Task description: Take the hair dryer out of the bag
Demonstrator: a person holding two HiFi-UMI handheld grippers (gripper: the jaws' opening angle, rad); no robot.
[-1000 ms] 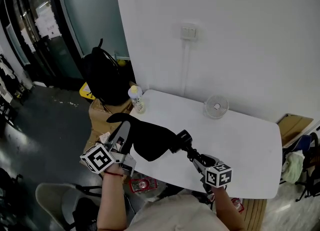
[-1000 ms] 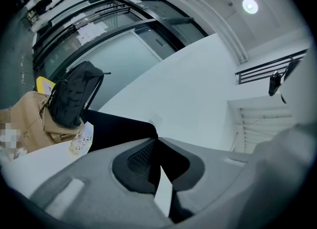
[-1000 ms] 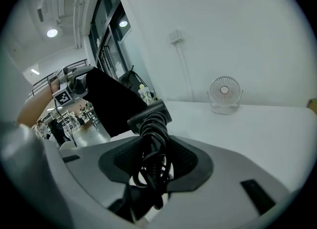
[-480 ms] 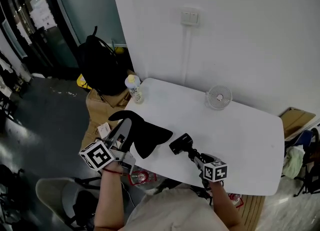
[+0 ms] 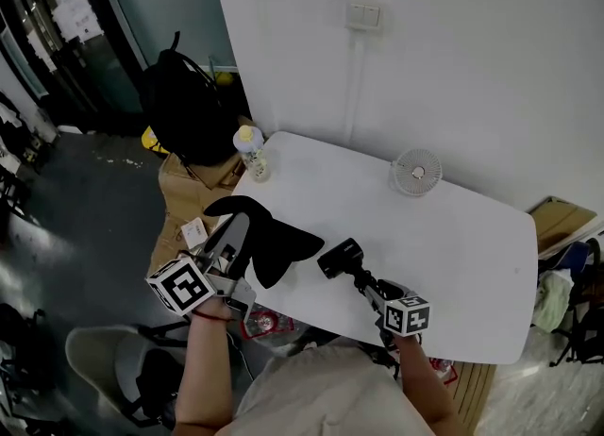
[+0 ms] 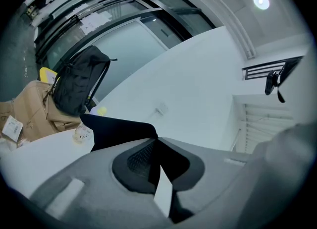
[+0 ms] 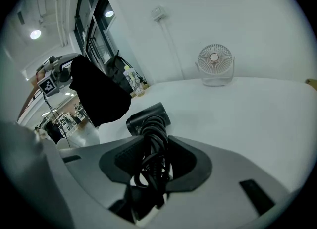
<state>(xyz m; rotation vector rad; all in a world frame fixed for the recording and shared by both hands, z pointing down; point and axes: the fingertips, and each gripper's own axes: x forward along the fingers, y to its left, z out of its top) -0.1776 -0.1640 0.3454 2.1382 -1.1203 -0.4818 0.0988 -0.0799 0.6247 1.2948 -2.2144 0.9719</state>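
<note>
Since the frame one second back, the hair dryer (image 5: 340,258) has separated from the bag (image 5: 272,245). It overlapped the black fabric then, and now I see a strip of white counter (image 5: 462,236) between the two.

Head view: the left gripper (image 5: 237,233) sits at lower left, over the counter's edge, with the bag hanging from its jaws. The right gripper (image 5: 364,279) is at lower centre and angled down. The dryer extends from its jaws toward the frame centre, low over the counter. A small fan (image 5: 416,170) stands at the far edge. A bottle (image 5: 250,151) stands at the left corner.

Left gripper view: the left gripper (image 6: 156,141) has its jaws clenched on the bag (image 6: 119,130), whose fabric spreads up and left from the tips.

Right gripper view: the right gripper (image 7: 152,141) has its jaws grasping the dryer's coiled black cord (image 7: 154,139). The hair dryer (image 7: 148,115) body lies just ahead on the counter (image 7: 247,119). I see the bag (image 7: 99,94) hanging at upper left, apart from the dryer. The fan (image 7: 214,64) stands at upper right.
</note>
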